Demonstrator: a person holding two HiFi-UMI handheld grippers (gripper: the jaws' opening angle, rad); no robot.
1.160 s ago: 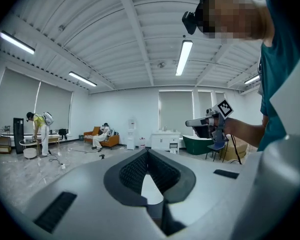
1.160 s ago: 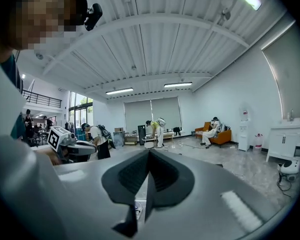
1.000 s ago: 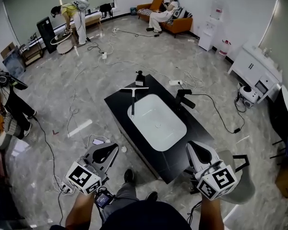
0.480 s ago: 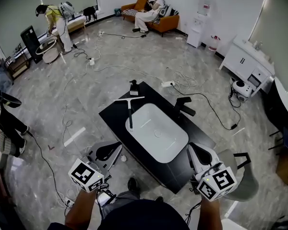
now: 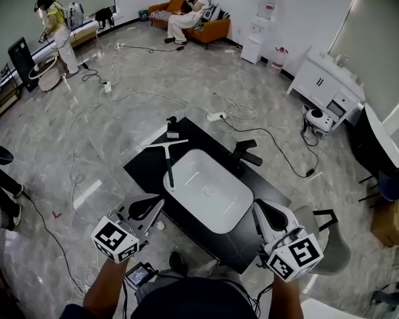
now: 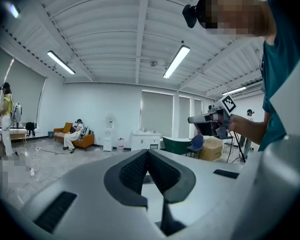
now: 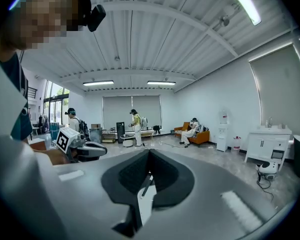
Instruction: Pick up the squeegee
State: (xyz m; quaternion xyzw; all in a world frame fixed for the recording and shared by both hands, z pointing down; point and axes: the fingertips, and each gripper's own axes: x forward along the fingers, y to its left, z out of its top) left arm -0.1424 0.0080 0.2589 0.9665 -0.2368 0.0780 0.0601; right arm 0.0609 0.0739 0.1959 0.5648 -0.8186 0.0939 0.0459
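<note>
The squeegee (image 5: 167, 159) lies on the black counter (image 5: 141, 167) at the left rim of the white sink basin (image 5: 209, 190). Its blade is at the far end and its handle points toward me. In the head view my left gripper (image 5: 151, 207) hovers off the counter's near-left edge, short of the handle, shut and empty. My right gripper (image 5: 261, 211) hangs over the counter's near-right corner, also shut with nothing held. The left gripper view shows the left gripper (image 6: 148, 151) with pads pressed together. The right gripper view shows the right gripper (image 7: 149, 151) with tips meeting.
A black faucet (image 5: 245, 153) stands at the basin's far right and a dark bottle (image 5: 172, 127) on the far corner. Cables (image 5: 120, 95) trail over the floor. A grey chair (image 5: 327, 243) sits by my right arm. People stand at the far left and one sits on an orange sofa (image 5: 203, 28).
I have moved along with both grippers; the counter now sits closer and further left in the head view. Both grippers stayed shut and the squeegee has not moved on the counter.
</note>
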